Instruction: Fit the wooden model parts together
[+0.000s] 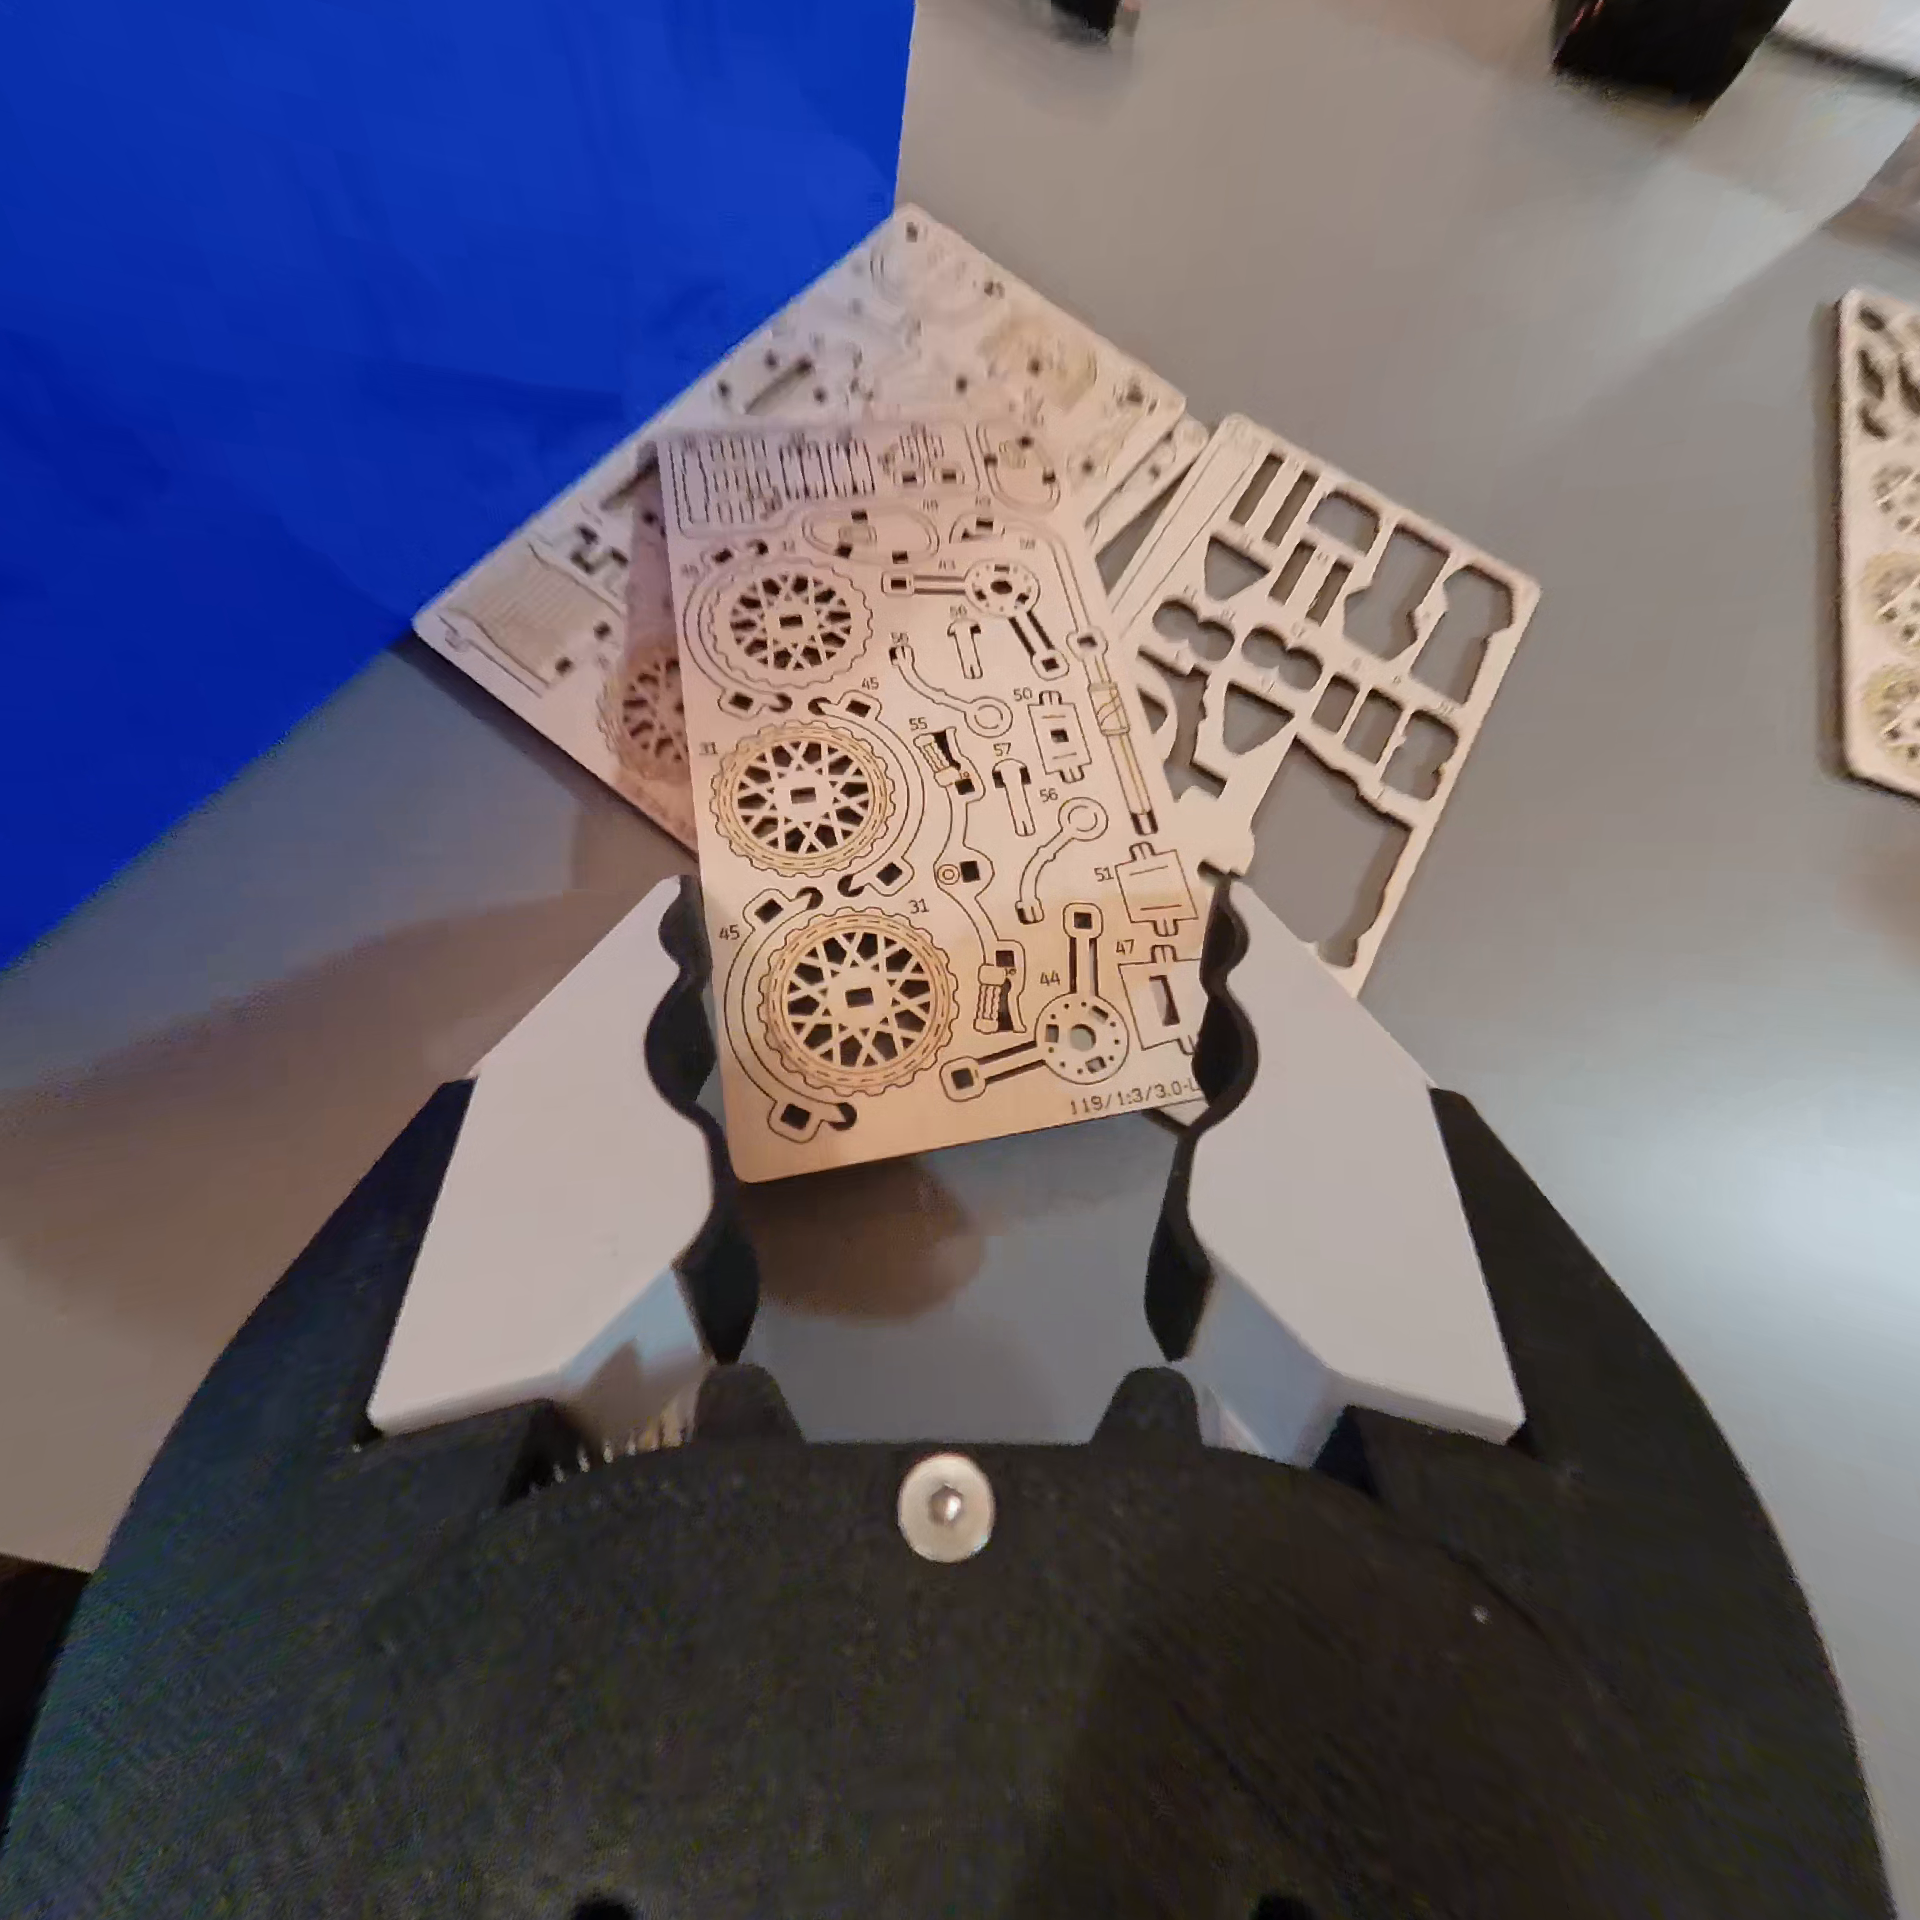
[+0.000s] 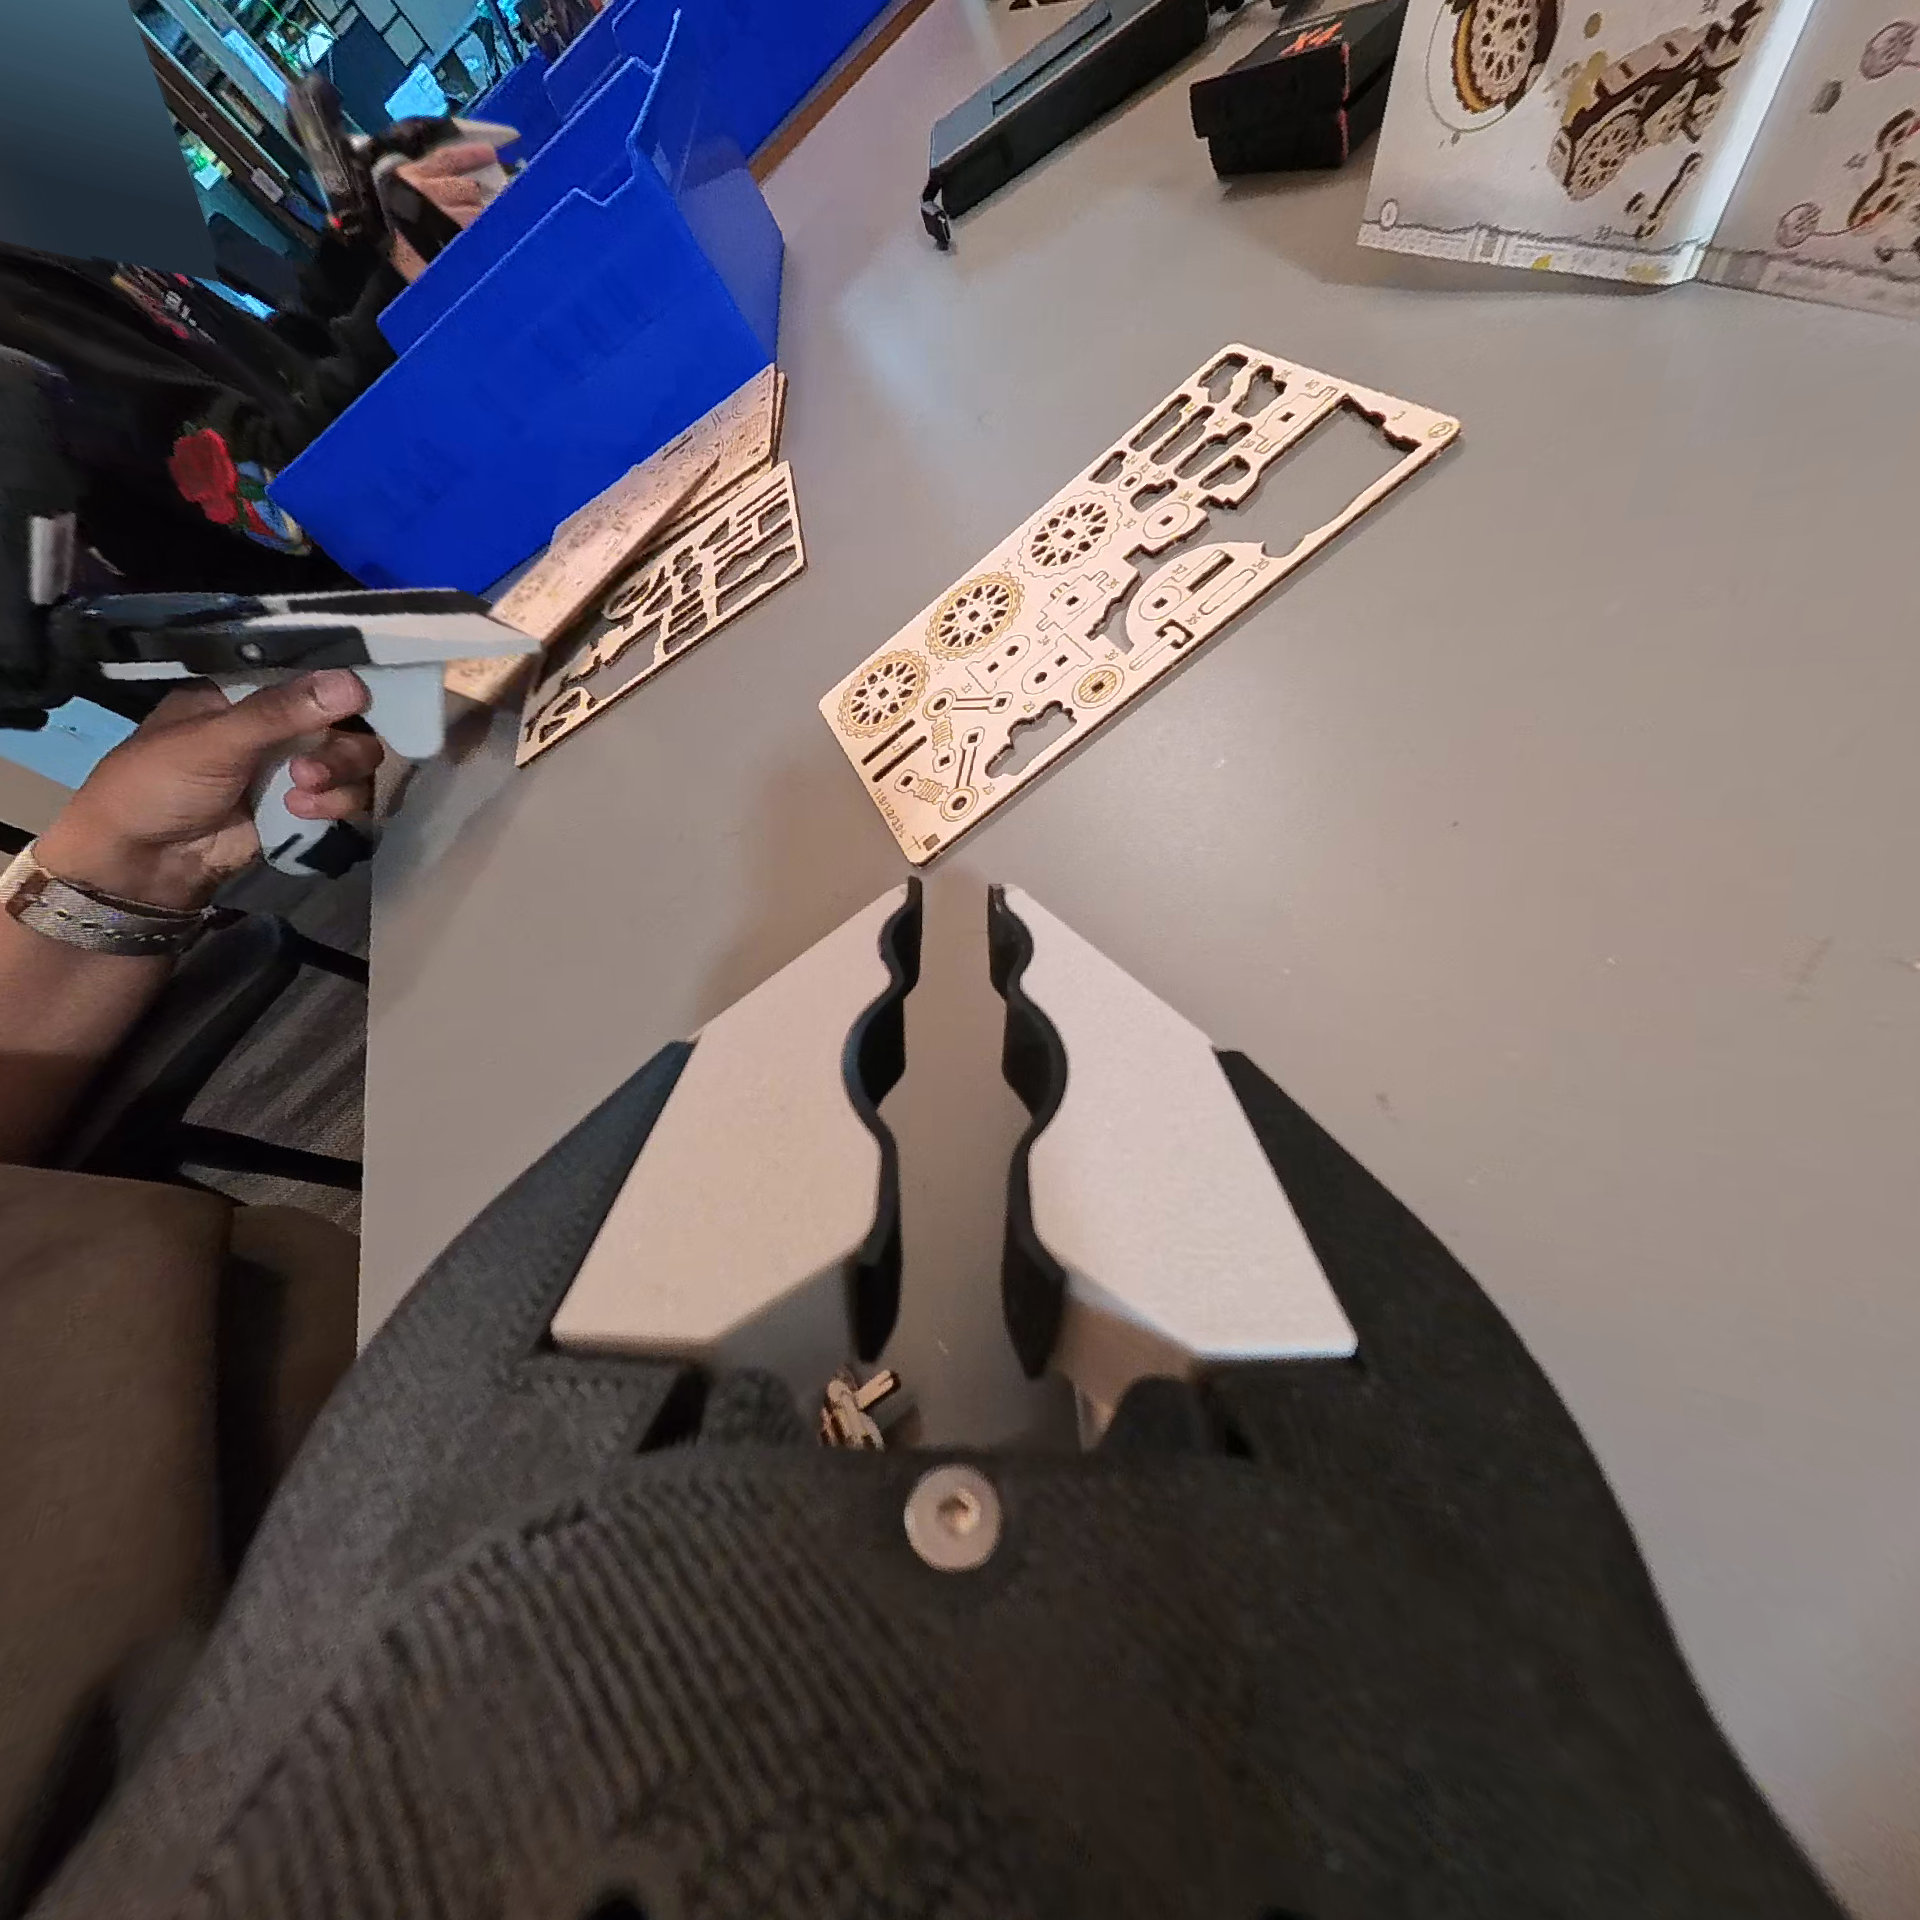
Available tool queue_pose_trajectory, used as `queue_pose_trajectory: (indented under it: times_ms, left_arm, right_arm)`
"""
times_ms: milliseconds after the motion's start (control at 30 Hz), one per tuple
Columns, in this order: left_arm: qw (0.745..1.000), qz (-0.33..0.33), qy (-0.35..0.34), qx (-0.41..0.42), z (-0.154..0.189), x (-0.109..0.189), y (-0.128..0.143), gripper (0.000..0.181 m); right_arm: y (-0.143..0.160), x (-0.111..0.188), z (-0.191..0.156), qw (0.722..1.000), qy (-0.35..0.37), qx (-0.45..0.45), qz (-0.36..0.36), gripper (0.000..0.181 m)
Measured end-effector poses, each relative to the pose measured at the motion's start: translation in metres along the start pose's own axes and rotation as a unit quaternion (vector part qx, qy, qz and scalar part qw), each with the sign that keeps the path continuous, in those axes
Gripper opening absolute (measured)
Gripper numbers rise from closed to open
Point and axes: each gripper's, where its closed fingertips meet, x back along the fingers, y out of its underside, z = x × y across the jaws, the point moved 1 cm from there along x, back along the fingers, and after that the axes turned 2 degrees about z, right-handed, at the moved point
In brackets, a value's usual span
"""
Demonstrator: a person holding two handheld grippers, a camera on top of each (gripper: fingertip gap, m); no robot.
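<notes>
Assembly has barely begun: left gripper (image 1: 951, 1029) clamps an uncut wooden parts sheet (image 1: 925, 810) by its edges, raised beside the blue bin (image 1: 416, 364). Right gripper (image 2: 951, 914), jaws slightly parted and empty, hovers near a half-emptied parts sheet (image 2: 1132, 613) farther from that bin.

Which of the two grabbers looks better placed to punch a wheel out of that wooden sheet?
Probably the right gripper: it is empty, jaws slightly apart, above the table. The left gripper already grips the wheel sheet by its edges, steadying it.
</notes>
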Motion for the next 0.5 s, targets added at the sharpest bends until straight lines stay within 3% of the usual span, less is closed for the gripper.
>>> queue_pose_trajectory:
  times_ms: [133, 167, 200, 233, 333, 500]
  left_arm:
    - [0.998, 0.064, 0.019, -0.001, 0.01, 0.017, -0.024, 0.094]
    - [0.997, 0.077, 0.012, 0.004, 0.011, 0.022, -0.029, 0.059]
    - [0.994, 0.112, 0.008, 0.014, 0.012, 0.029, -0.038, 0.037]
    - [0.992, 0.126, 0.024, 0.015, 0.019, 0.035, -0.043, 0.034]
    - [0.994, 0.086, 0.067, -0.006, 0.039, 0.035, -0.036, 0.066]
    - [0.995, 0.049, 0.058, -0.058, 0.046, 0.02, -0.015, 0.078]
  right_arm:
    - [0.0, 0.0, 0.0, 1.0, 0.001, 0.0, 0.001, 0.01]
    - [0.0, 0.0, 0.0, 1.0, 0.002, 0.0, 0.002, 0.01]
    - [-0.001, 0.0, 0.001, 1.0, 0.002, -0.001, 0.004, 0.01]
    - [-0.002, 0.001, 0.001, 1.0, 0.004, -0.001, 0.006, 0.01]
    - [-0.002, 0.001, 0.002, 1.0, 0.007, 0.0, 0.008, 0.01]
    - [-0.003, 0.001, 0.002, 1.0, 0.012, 0.011, 0.008, 0.01]
